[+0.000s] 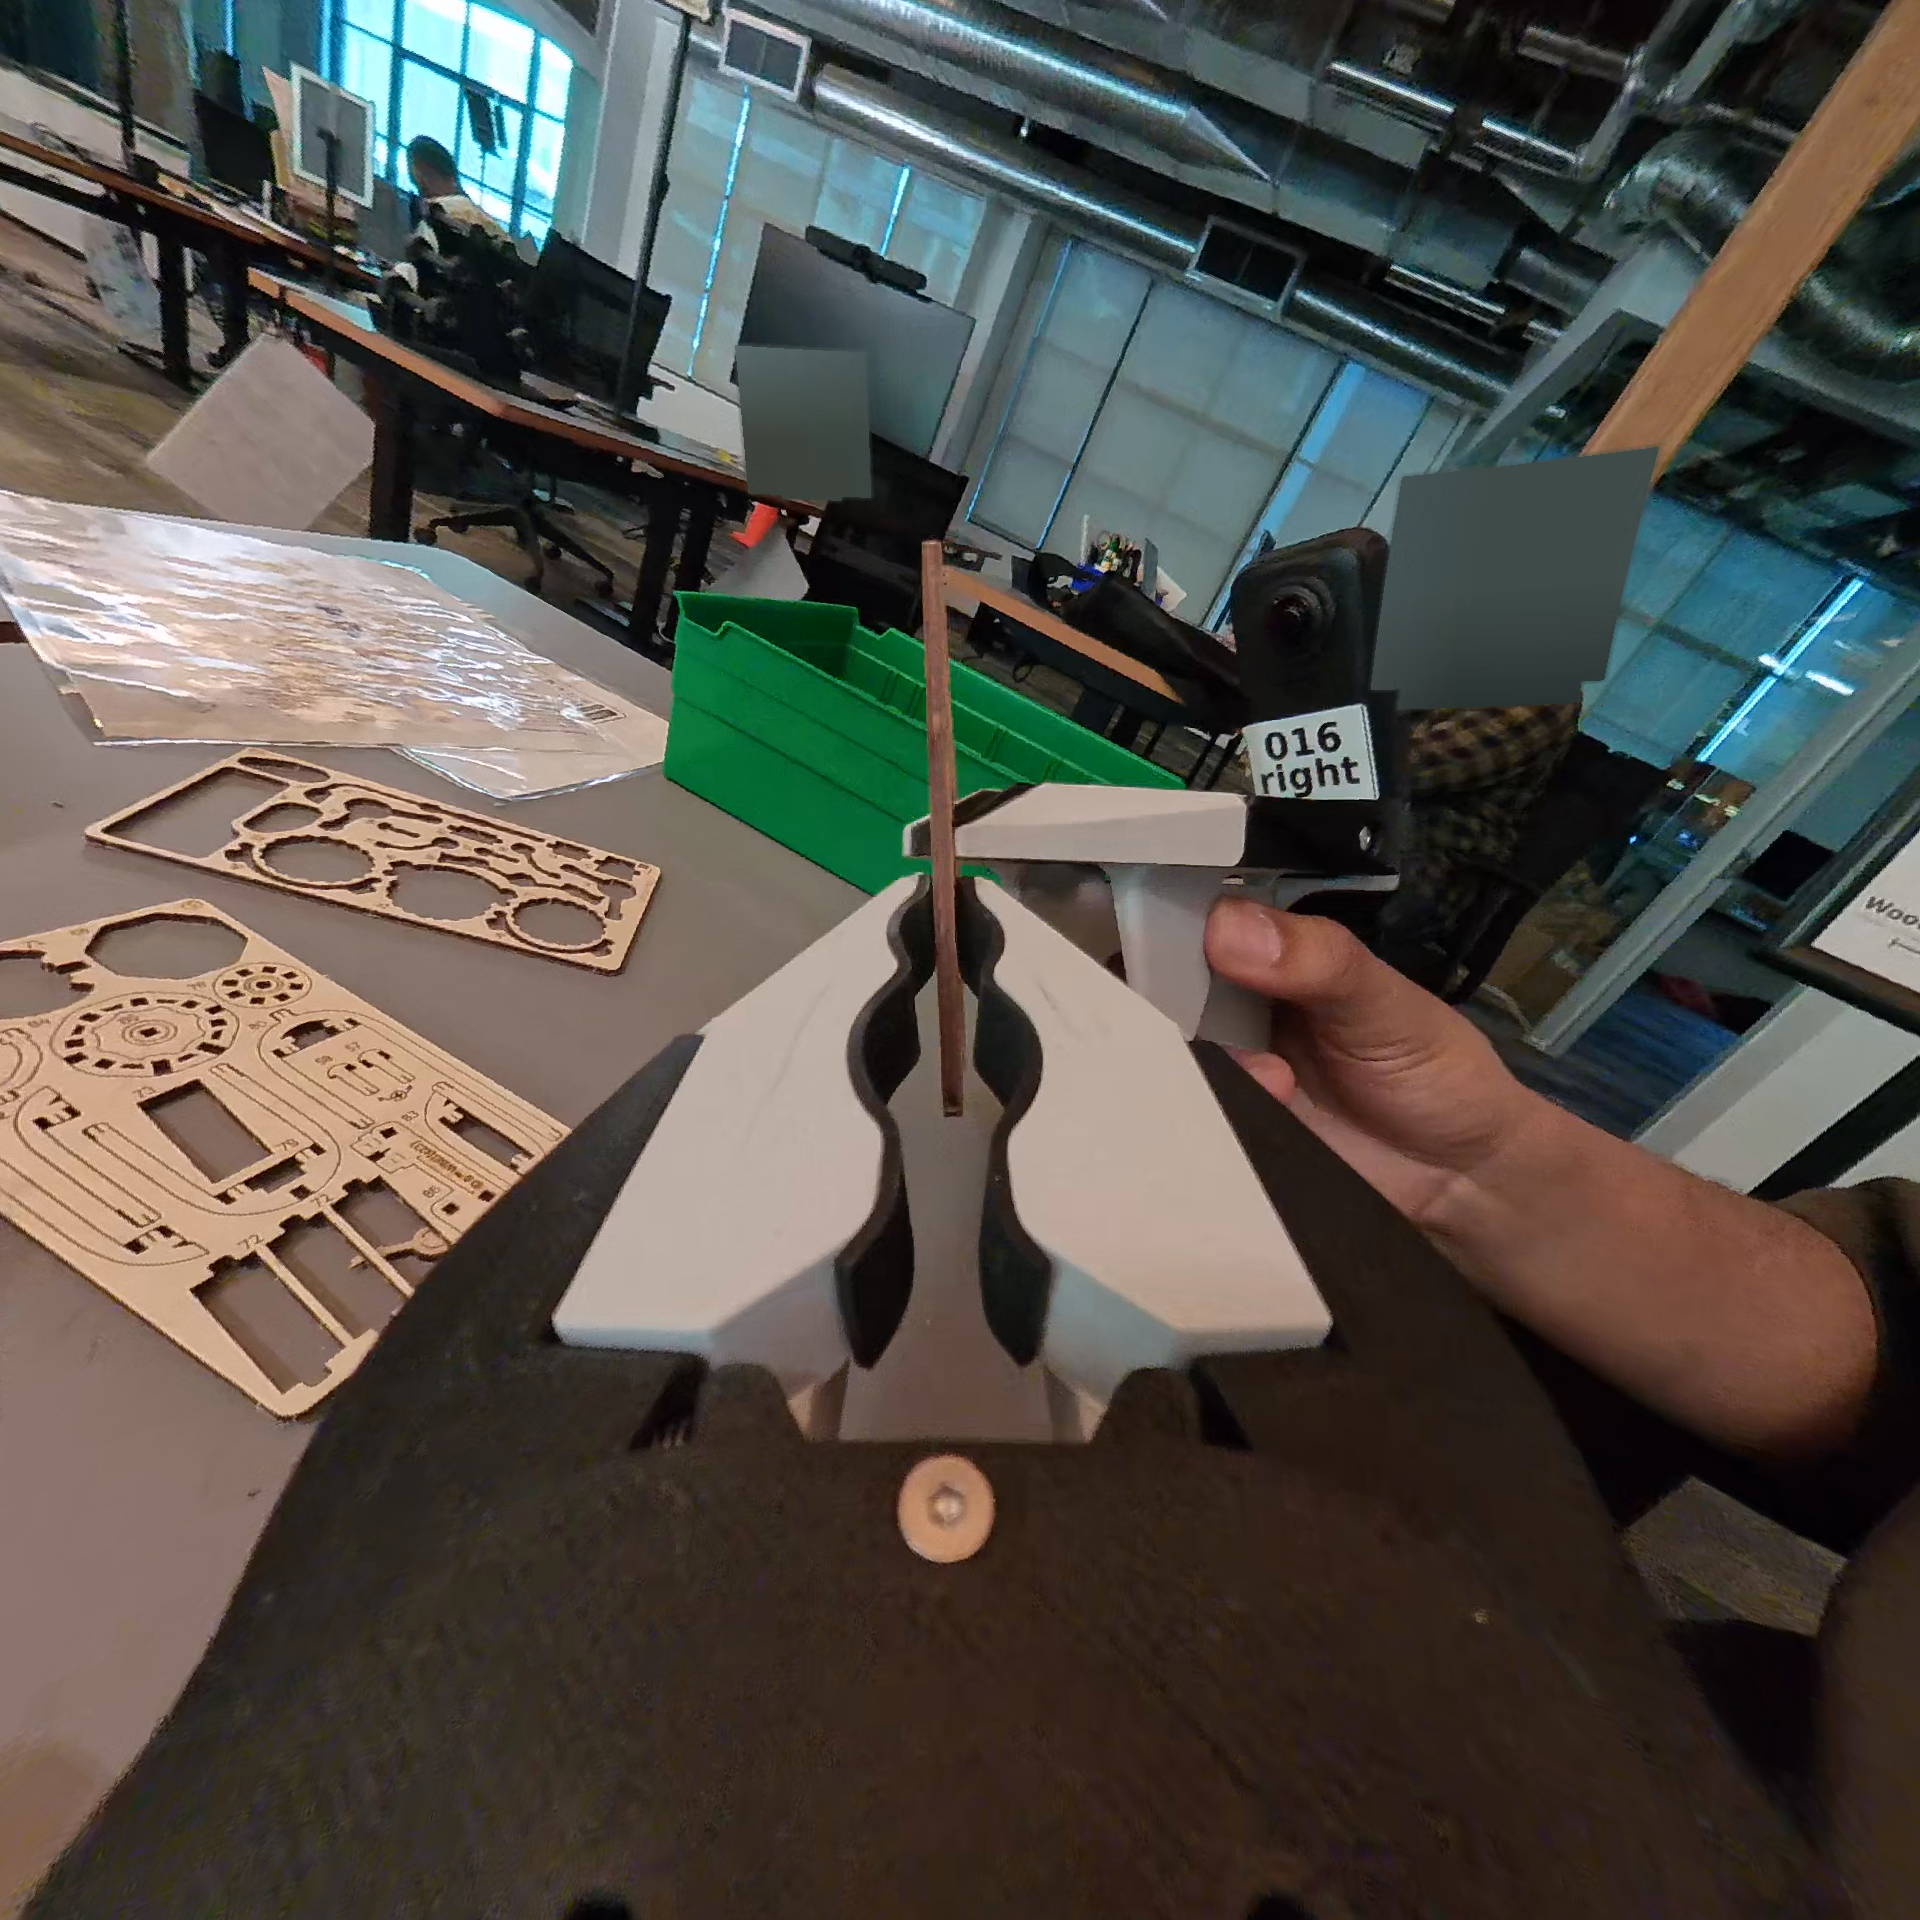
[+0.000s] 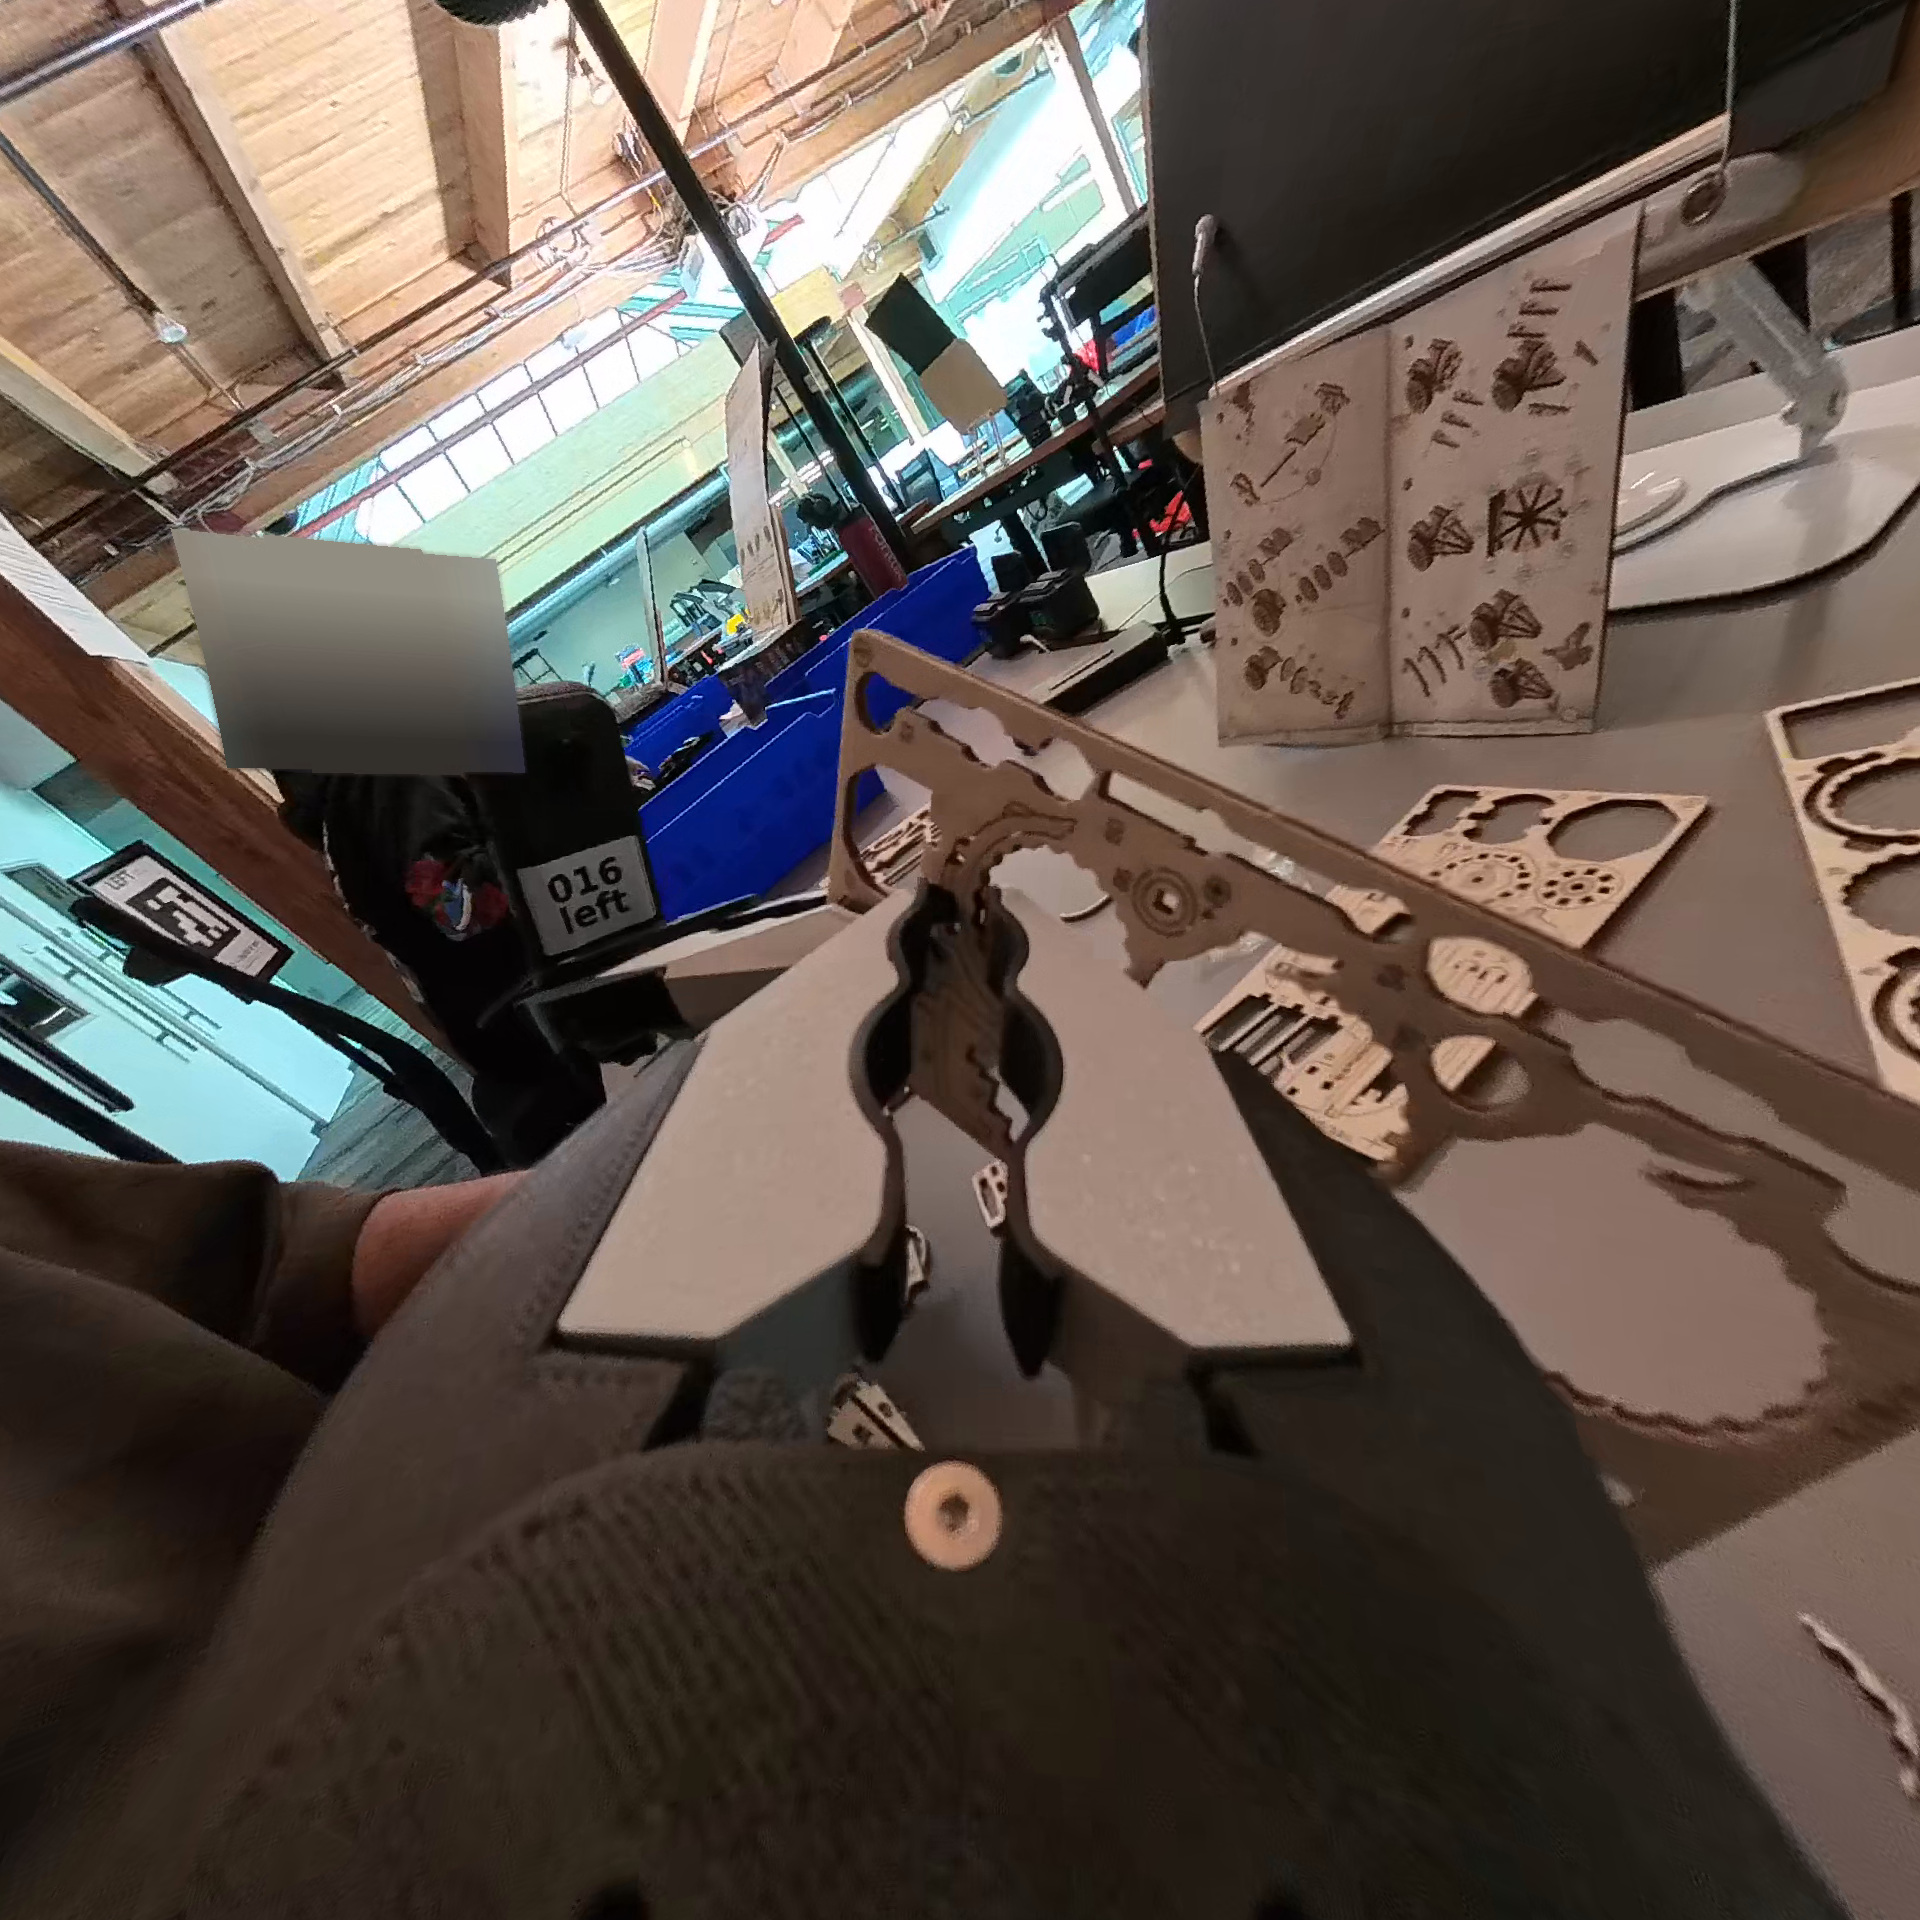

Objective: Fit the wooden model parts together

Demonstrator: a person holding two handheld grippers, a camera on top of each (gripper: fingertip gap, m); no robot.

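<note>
My left gripper [image 1: 940,899] is shut on a thin wooden parts sheet [image 1: 940,727], which it holds upright and which shows edge-on. My right gripper [image 1: 925,836] comes in from the right in a person's hand [image 1: 1340,1029], its fingertips at the sheet. In the right wrist view the same sheet [image 2: 1299,904] shows as a long cut-out frame slanting down to the right. My right gripper [image 2: 956,899] is shut on a toothed part of the sheet [image 2: 961,1029]. The left gripper's camera housing [image 2: 571,779] is behind it on the left.
On the grey table [image 1: 665,997] lie two more cut-out wooden sheets [image 1: 384,862] [image 1: 208,1122], a clear plastic sleeve [image 1: 260,623] and a green bin [image 1: 831,727]. An open instruction booklet [image 2: 1403,540], blue bins [image 2: 748,790], further sheets [image 2: 1538,862] and loose parts [image 2: 1309,1049] are near a monitor stand [image 2: 1766,468]. The tips of both grippers are at nearly the same place.
</note>
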